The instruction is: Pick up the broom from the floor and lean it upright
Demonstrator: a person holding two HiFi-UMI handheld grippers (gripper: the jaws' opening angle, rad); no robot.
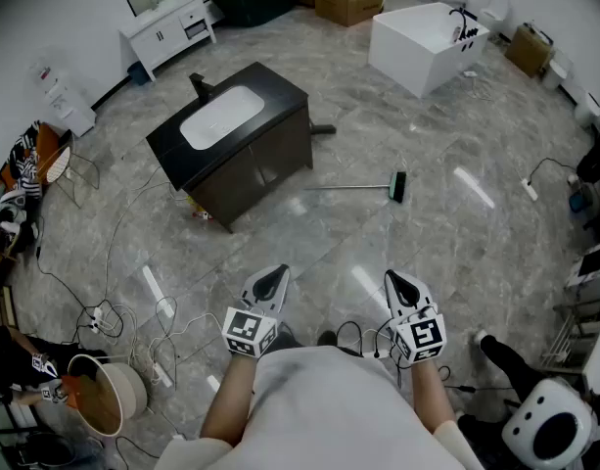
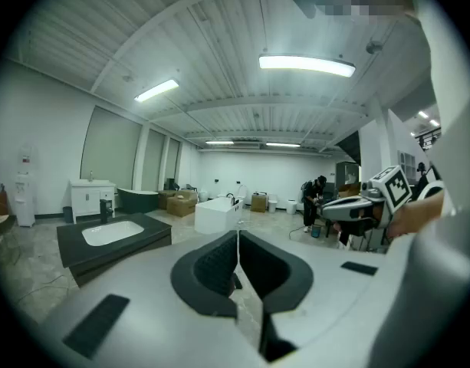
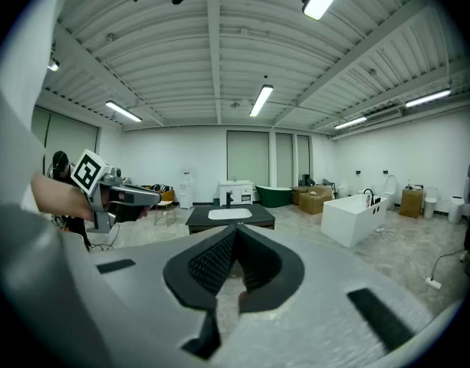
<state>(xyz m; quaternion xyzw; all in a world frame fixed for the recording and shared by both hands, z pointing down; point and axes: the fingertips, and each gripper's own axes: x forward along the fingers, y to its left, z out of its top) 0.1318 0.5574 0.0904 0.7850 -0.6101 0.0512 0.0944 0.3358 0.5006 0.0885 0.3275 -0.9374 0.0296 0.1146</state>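
Glossy grey marble-tile floor (image 1: 446, 253), broom (image 1: 363, 186) lying flat in the open middle, black vanity cabinet (image 1: 251, 164) with white basin left of it, white bathtub (image 1: 417, 52) and cardboard boxes (image 1: 350, 0) beyond, loose cables (image 1: 123, 311) trailing at near left.

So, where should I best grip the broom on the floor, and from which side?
Probably the thin handle of the broom, near its middle, from above with the jaws across it. It lies flat on the floor, brush head at the right end in the head view, with open floor on the near side.
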